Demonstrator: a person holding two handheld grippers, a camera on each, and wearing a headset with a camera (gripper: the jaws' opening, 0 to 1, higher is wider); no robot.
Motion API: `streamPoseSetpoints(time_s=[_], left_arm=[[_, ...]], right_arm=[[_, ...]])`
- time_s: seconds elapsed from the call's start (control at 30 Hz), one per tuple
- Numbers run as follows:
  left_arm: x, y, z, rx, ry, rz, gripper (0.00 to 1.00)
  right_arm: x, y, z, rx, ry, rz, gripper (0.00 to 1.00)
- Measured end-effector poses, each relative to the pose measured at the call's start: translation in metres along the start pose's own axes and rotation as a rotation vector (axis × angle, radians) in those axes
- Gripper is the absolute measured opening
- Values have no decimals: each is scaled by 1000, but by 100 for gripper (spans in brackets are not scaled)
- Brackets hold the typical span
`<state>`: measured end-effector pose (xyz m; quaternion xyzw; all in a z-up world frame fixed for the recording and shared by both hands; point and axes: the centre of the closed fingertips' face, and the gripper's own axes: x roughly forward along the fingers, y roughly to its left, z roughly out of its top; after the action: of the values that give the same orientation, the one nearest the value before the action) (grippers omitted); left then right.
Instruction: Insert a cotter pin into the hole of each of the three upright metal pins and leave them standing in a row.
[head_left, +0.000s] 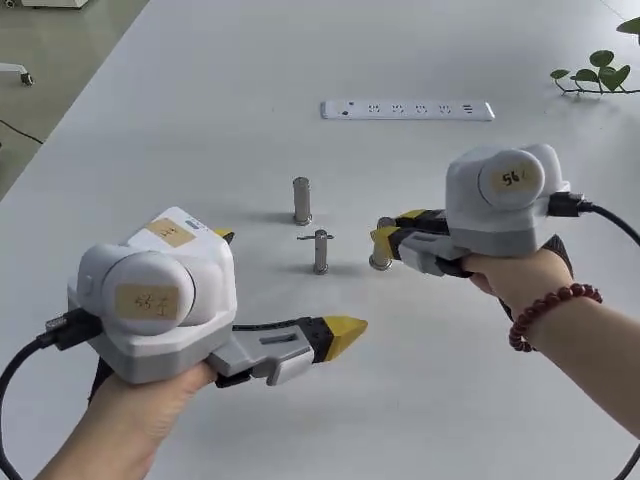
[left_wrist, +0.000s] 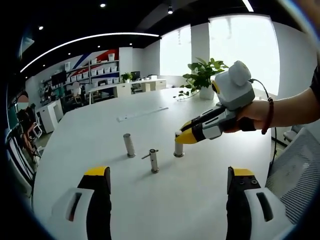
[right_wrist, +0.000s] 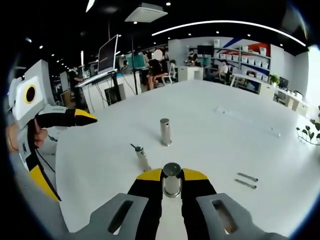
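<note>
Three short metal pins stand on the white table (head_left: 200, 100). The far pin (head_left: 301, 200) (right_wrist: 165, 131) is bare. The middle pin (head_left: 320, 250) (left_wrist: 153, 161) (right_wrist: 142, 157) has a cotter pin through its top. My right gripper (head_left: 385, 238) (right_wrist: 172, 175) is shut on the third pin (head_left: 380, 258) (right_wrist: 172, 184), which stands upright on the table to the right of the middle one. My left gripper (head_left: 284, 283) (left_wrist: 170, 172) hovers open nearer to me, empty, facing the pins. Two loose cotter pins (right_wrist: 246, 180) lie on the table.
A white power strip (head_left: 407, 110) lies beyond the pins. A potted plant (head_left: 598, 75) sits at the far right edge. Cables trail from both grippers. Desks, shelves and seated people show far off in the right gripper view.
</note>
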<state>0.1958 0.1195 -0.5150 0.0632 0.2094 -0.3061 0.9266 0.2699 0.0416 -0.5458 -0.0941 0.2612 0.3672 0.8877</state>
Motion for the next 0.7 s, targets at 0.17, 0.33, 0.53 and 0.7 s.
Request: streamPoseSetpoints(time_s=[0.17,0.33,0.53,0.7], left_arm=[[-2,2,-2,-8,2,4,96],[-3,2,1,-25,-22,3,96],[-2,3,-4,-24,-9,11,97],[-1,2,-5,-27,-8,6,97]], right_arm=[[-2,6,-7,-8,10,-2,8],[-2,7,-14,-18,18,-15,8],[-4,7,-21,-10,30,-22,8],[-6,7,-26,-5,32,-26,8]])
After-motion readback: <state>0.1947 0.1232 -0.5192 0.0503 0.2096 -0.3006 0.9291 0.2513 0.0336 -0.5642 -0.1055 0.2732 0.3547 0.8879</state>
